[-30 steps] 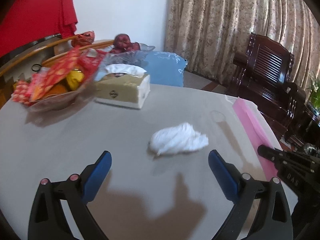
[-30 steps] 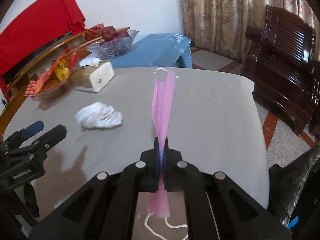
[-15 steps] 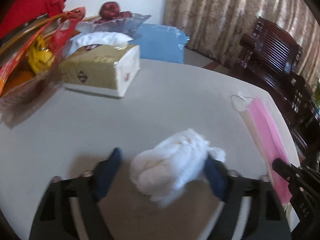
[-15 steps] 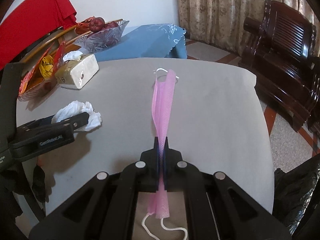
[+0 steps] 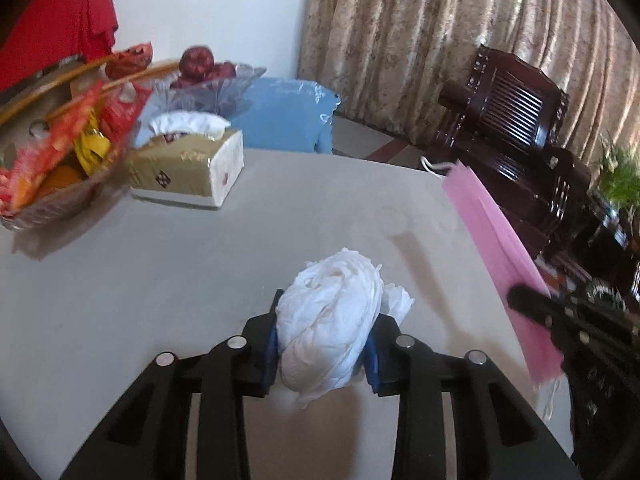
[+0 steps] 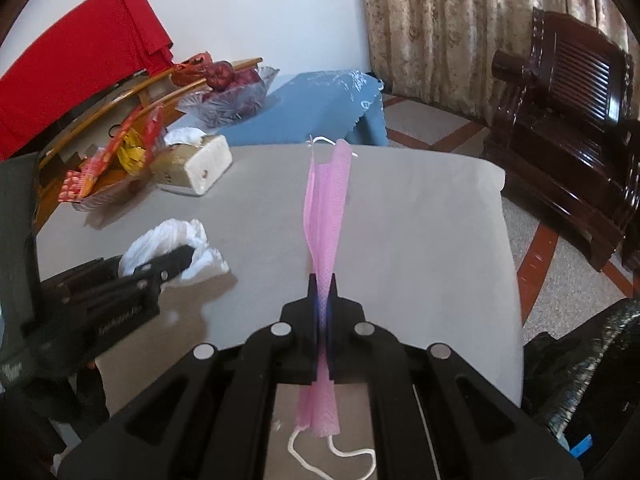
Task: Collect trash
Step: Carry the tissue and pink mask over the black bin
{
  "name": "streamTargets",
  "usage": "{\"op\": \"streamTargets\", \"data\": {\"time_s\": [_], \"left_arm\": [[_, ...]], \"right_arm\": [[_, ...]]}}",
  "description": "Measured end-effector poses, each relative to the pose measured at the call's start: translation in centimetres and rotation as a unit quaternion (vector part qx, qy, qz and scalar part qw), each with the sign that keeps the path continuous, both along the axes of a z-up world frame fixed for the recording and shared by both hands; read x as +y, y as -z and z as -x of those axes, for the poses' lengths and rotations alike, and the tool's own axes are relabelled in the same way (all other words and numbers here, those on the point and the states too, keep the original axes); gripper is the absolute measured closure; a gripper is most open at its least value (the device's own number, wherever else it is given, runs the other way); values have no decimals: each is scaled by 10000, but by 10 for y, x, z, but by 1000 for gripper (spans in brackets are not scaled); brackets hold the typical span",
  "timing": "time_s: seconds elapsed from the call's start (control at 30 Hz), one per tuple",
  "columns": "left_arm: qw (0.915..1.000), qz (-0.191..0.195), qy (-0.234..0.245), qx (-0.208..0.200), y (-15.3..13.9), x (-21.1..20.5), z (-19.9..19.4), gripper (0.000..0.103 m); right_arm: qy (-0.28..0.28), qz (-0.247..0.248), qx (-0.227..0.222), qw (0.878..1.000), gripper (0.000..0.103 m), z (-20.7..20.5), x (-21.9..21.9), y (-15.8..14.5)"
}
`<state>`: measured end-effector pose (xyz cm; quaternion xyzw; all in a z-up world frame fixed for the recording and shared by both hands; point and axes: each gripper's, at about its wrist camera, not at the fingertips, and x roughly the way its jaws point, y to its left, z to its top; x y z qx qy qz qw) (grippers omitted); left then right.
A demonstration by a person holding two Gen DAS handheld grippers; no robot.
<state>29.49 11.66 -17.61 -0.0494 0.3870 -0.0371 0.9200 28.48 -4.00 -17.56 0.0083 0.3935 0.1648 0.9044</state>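
Note:
My left gripper (image 5: 324, 336) is shut on a crumpled white tissue (image 5: 332, 320) and holds it just above the grey table (image 5: 160, 264). The tissue (image 6: 172, 240) and the left gripper (image 6: 176, 256) also show at the left of the right wrist view. My right gripper (image 6: 323, 292) is shut on a pink face mask (image 6: 326, 208), which sticks out forward above the table, its white ear loop hanging behind the jaws. The mask (image 5: 492, 236) shows at the right of the left wrist view.
A tissue box (image 5: 188, 168), a basket of snack packets (image 5: 52, 160) and a glass fruit bowl (image 5: 208, 84) stand at the table's far left. A blue-covered stool (image 6: 320, 100) and a dark wooden chair (image 6: 560, 92) are beyond the table. A black bag (image 6: 592, 380) lies at lower right.
My left gripper moved forward around the white tissue, closed on it and lifted it slightly. The right gripper kept its hold on the pink mask.

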Motion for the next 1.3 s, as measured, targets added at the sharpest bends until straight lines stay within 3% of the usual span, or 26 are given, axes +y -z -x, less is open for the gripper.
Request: {"op": "streamTargets", "data": {"time_s": [0.5, 0.83, 1.3], "left_arm": [[9993, 114, -124, -327, -54, -1, 91, 69], [9982, 138, 103, -569, -90, -22, 146, 69], [9944, 196, 597, -849, -122, -69, 189, 69]], "right_arm": [[-263, -170, -184, 9993, 99, 83, -22, -46], [-481, -327, -344, 9977, 99, 136, -38, -79], [-391, -457, -738, 9955, 98, 187, -82, -114]]}}
